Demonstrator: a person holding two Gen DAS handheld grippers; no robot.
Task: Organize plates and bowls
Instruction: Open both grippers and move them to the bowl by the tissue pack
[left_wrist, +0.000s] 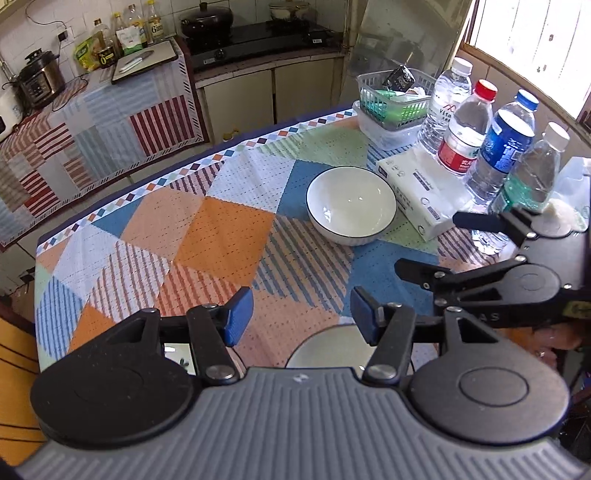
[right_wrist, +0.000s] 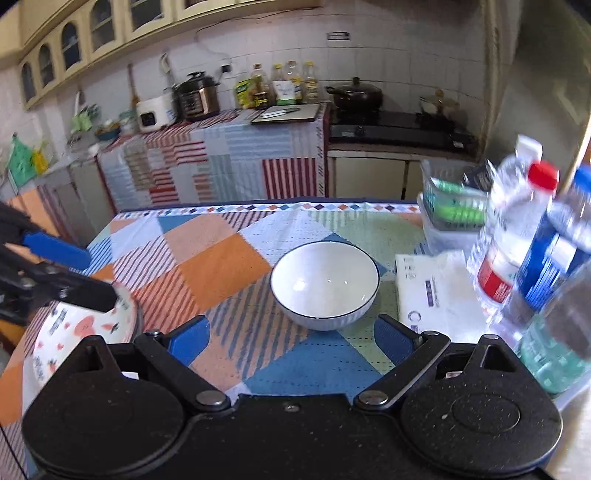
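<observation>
A white bowl with a thin dark rim (left_wrist: 351, 205) (right_wrist: 325, 284) stands upright on the patchwork tablecloth (left_wrist: 221, 236). My right gripper (right_wrist: 291, 341) is open just short of it, with nothing between its blue pads; it enters the left wrist view from the right (left_wrist: 426, 242). My left gripper (left_wrist: 301, 317) is also open and empty. Below it lies a round white dish (left_wrist: 325, 347), mostly hidden by the gripper body. In the right wrist view the left gripper (right_wrist: 101, 277) hovers over a bowl with a red pattern (right_wrist: 85, 325) at the table's near left.
Several water bottles (left_wrist: 465, 136) stand at the table's right, blurred in the right wrist view. A tissue pack (left_wrist: 417, 195) lies beside the white bowl, and a basket on a plastic box (left_wrist: 391, 103) stands behind it. Counter and stove lie beyond the far edge.
</observation>
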